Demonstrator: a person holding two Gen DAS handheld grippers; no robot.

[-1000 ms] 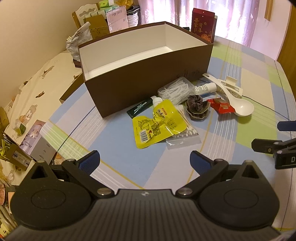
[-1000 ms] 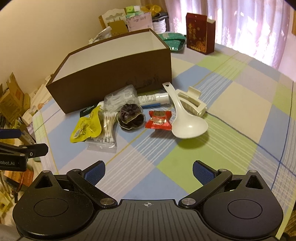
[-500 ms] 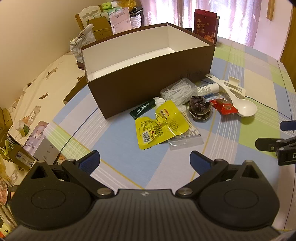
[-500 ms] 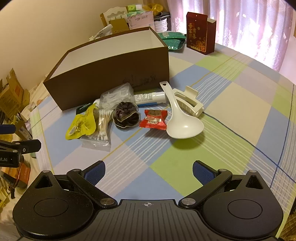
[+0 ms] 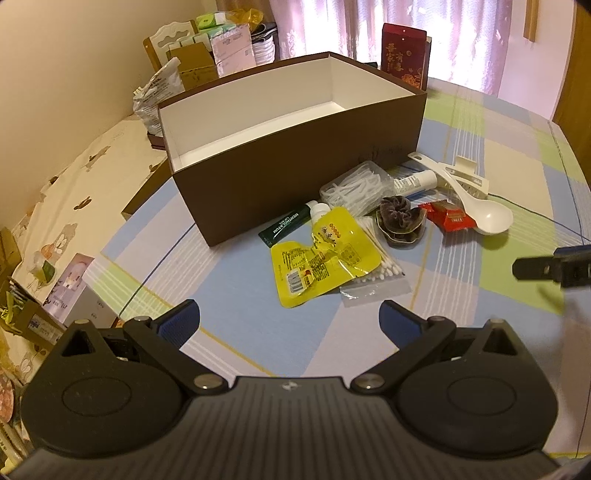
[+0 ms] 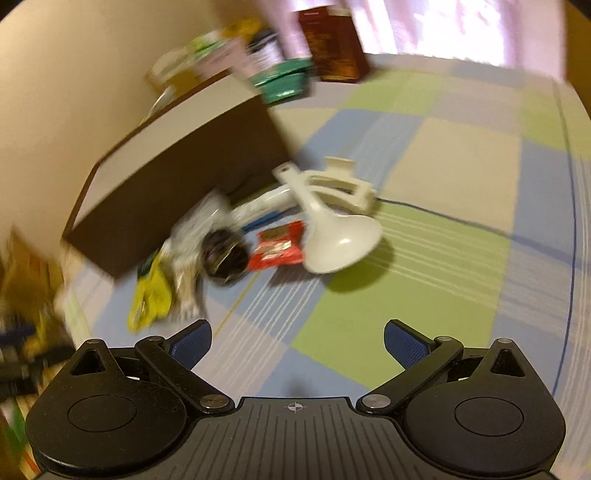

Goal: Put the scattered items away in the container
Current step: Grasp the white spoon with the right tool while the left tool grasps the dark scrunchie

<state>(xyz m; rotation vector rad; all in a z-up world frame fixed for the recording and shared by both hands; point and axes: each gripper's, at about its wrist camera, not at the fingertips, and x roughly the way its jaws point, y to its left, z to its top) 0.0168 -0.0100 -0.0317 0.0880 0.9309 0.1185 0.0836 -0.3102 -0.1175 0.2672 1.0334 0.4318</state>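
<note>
Left wrist view: sharp throughout, warm indoor light. Brightest zone is the curtained window (image 5: 436,33) at 12–1 o'clock, partly blown out. Box (image 5: 295,122) inner walls evenly lit. Soft shadows lie under the spoon (image 5: 480,214) toward 6 o'clock. Fisheye bending strong at rim; corners vignetted black.

Right wrist view: heavy motion blur, worst from 9 to 12 o'clock; the ladle (image 6: 340,236) is moderately legible, its shadow falling toward 5 o'clock. Window glare at 1 o'clock. Gripper body in the foreground stays crisp.

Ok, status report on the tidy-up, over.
Both grippers, left and right, open, empty. Brown box empty; items, yellow pouch included, on the cloth. Nothing blocking.
</note>
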